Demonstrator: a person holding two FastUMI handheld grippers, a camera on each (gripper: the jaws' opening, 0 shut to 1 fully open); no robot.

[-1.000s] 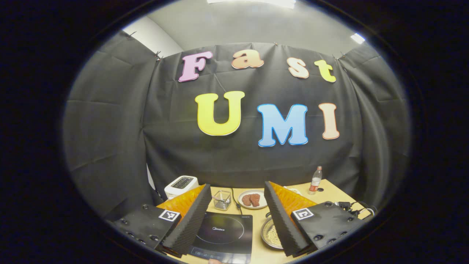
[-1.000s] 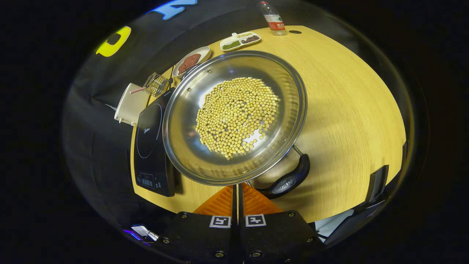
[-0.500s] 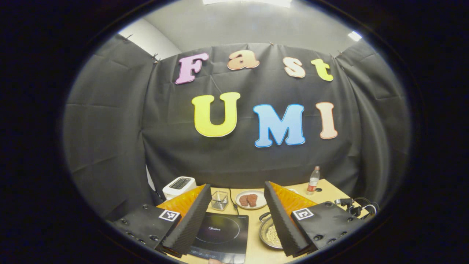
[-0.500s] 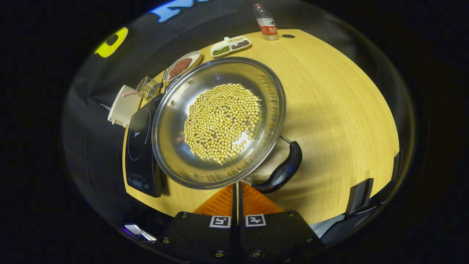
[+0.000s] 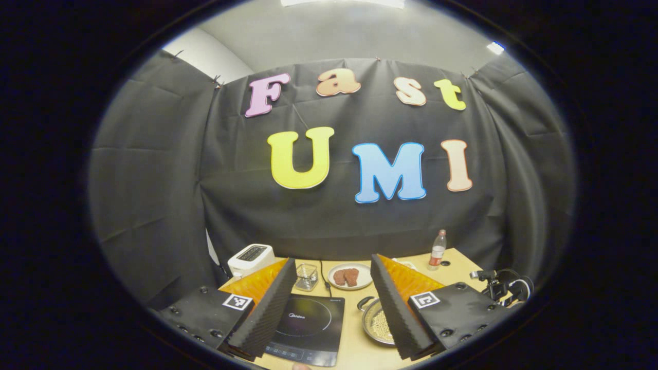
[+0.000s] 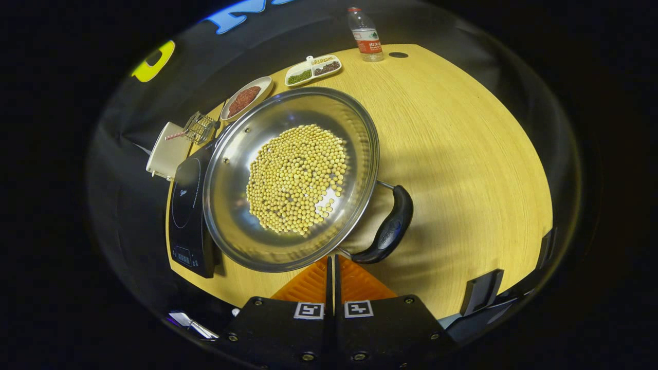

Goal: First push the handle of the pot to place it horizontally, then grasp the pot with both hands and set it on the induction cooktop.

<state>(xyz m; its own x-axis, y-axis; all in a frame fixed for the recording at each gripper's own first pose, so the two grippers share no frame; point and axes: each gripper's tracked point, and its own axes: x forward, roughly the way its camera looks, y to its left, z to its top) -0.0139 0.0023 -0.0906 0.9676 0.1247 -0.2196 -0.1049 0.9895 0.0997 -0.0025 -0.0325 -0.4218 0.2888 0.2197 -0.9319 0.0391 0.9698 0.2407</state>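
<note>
My right gripper (image 6: 331, 267) is closed empty to nudge the beans-filled steel pot's (image 6: 290, 177) black handle (image 6: 388, 231); left gripper (image 5: 334, 308) waits wide open for the two-handed lift.

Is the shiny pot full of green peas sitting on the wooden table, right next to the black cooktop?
Not quite. In the right gripper view the pot holds yellow beans, not green peas. The rest is right: it sits on the wooden table beside the black induction cooktop.

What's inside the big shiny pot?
The pot holds a heap of small round yellow beans. Bare metal shows around them; the bottom under the heap is covered.
</note>
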